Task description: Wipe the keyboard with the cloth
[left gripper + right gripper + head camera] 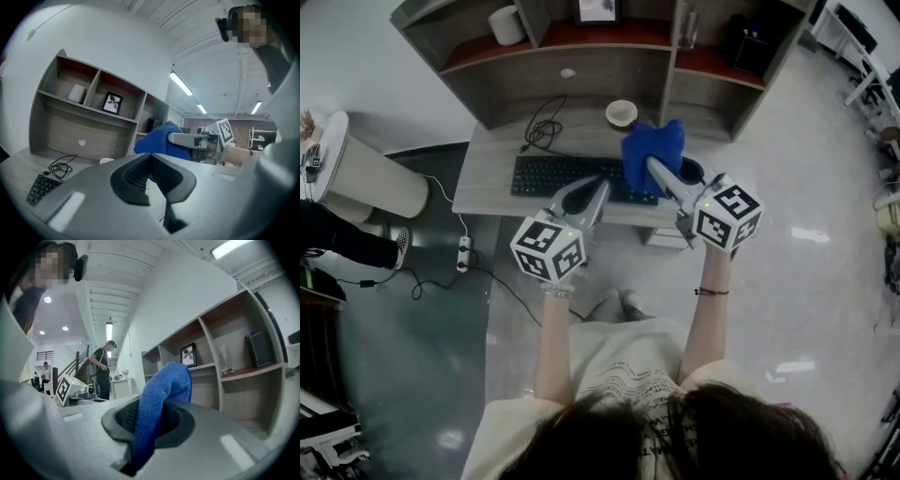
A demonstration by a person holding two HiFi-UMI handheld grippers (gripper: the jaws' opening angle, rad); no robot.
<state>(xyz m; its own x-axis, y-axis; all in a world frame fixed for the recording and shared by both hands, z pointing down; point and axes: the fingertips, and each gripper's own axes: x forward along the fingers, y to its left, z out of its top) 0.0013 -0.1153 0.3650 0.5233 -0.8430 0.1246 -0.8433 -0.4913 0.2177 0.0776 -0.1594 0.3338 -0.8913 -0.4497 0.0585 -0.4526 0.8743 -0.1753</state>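
Note:
A black keyboard (558, 175) lies on the grey desk (483, 178); its left end also shows in the left gripper view (41, 188). My right gripper (652, 165) is shut on a blue cloth (652, 148), which it holds raised over the keyboard's right end. The cloth (164, 390) bulges up from between its jaws (149, 422). My left gripper (589, 190) hovers above the keyboard's middle near the desk's front edge. Its pads (151, 161) meet with nothing between them. From the left gripper view the cloth (157, 140) and right gripper (178, 139) sit just ahead.
A white bowl (622, 113) and a coiled black cable (543, 132) lie behind the keyboard. The shelf unit (581, 66) holds a picture frame (597, 11), a white roll (506, 24) and a glass (688, 23). On the floor at left lies a power strip (464, 253).

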